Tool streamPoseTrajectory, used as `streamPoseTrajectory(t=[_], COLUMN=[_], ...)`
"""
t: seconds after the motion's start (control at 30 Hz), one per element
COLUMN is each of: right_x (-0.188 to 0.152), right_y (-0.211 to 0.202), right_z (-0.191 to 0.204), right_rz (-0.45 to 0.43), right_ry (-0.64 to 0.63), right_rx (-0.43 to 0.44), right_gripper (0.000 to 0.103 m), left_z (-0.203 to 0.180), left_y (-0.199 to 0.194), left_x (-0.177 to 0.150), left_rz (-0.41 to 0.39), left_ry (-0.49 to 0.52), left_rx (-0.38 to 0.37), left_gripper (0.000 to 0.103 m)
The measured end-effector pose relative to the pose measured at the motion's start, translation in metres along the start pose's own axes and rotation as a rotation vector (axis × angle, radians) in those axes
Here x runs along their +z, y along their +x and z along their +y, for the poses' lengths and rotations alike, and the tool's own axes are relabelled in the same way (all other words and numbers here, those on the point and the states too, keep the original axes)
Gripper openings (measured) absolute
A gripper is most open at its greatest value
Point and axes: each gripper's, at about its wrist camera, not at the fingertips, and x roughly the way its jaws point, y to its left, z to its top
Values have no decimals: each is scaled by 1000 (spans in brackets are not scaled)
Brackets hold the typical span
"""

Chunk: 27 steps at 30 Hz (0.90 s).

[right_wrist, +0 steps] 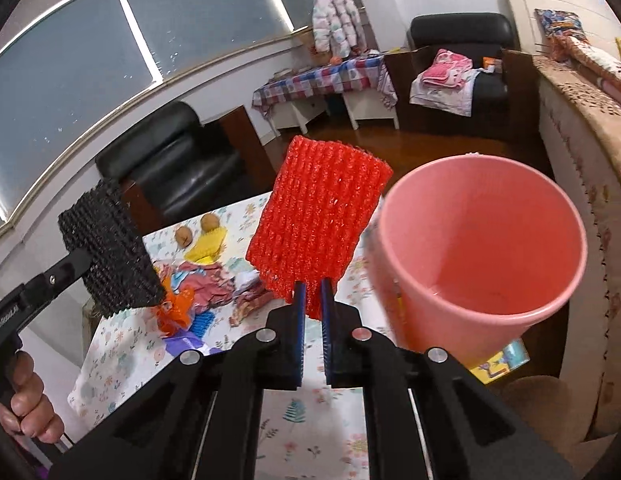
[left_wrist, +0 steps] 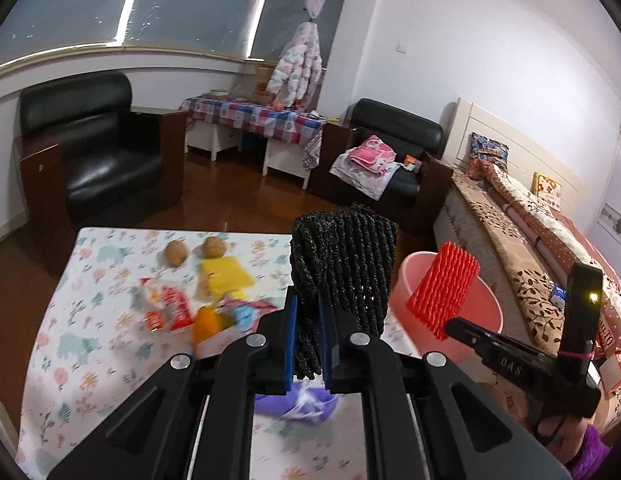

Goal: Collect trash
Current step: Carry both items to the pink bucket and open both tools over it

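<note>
My left gripper is shut on a black foam net sleeve, held upright above the table. My right gripper is shut on a red foam net sleeve, lifted beside the rim of a pink plastic bin. In the left wrist view the red sleeve hangs in front of the pink bin, with the right gripper below it. In the right wrist view the black sleeve and left gripper are at the left. Loose wrappers lie on the floral tablecloth.
Two brown round fruits and a yellow foam net lie at the table's far side; a purple bag lies under my left gripper. Black armchairs, a checked-cloth side table and a bed surround the table.
</note>
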Motion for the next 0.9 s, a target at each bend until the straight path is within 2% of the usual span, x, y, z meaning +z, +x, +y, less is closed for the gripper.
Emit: streamPoseTrajectory(t=[0.33,0.7,0.9], right_x=[12,11,8], right_y=[-10,-4,4], right_z=[-37,-80,-103], right_rz=[-35,-8,12], right_ry=[51,121,154], right_rx=[-86,-177,-192], right_gripper=[8,8,8], left_z=[-58,-120,-142], left_y=[50,111,143], left_x=[15,15,9], left_rz=[49,121,185], left_ry=[71,171,179], left_rx=[-33,-72,-134], left_gripper=[9,9,9])
